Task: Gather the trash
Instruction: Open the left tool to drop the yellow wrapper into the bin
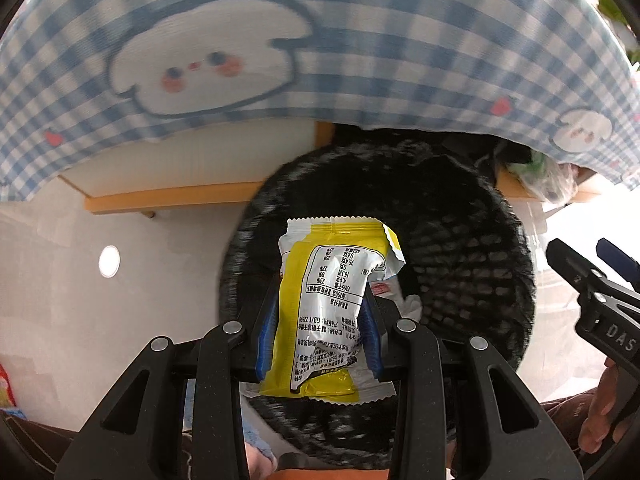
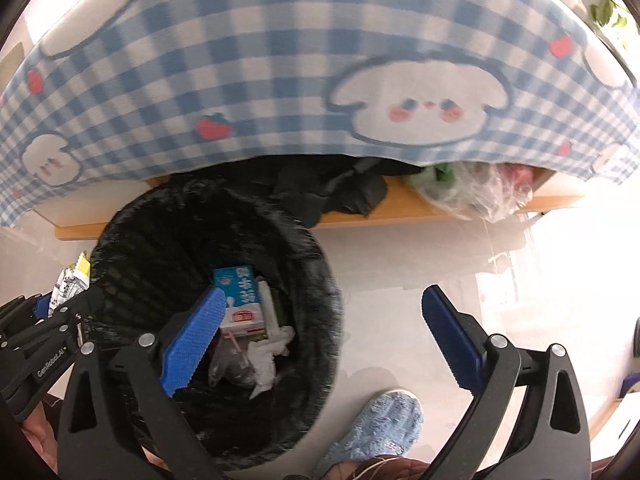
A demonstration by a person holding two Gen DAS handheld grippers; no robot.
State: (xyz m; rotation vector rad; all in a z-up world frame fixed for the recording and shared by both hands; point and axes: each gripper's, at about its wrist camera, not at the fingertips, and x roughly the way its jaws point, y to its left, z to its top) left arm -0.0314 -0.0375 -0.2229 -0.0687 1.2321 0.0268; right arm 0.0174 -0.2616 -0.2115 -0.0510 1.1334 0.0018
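The left claw (image 1: 318, 320) is clamped on a yellow snack wrapper (image 1: 332, 304), which hangs right over the black trash bin (image 1: 460, 200). The right claw (image 2: 320, 340) has its jaws wide apart with nothing between them, above the bin where a milk carton (image 2: 240, 300) and tissues (image 2: 268, 356) lie. The light wrapper might stick to a pad or drift onto the floor (image 2: 400, 260) if dropped near the rim.

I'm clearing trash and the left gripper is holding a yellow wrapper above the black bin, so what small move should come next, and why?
Probably open the left gripper: it is shut on the yellow wrapper, which hangs over the black bin's mouth, so it should fall in. The right gripper is open and empty.
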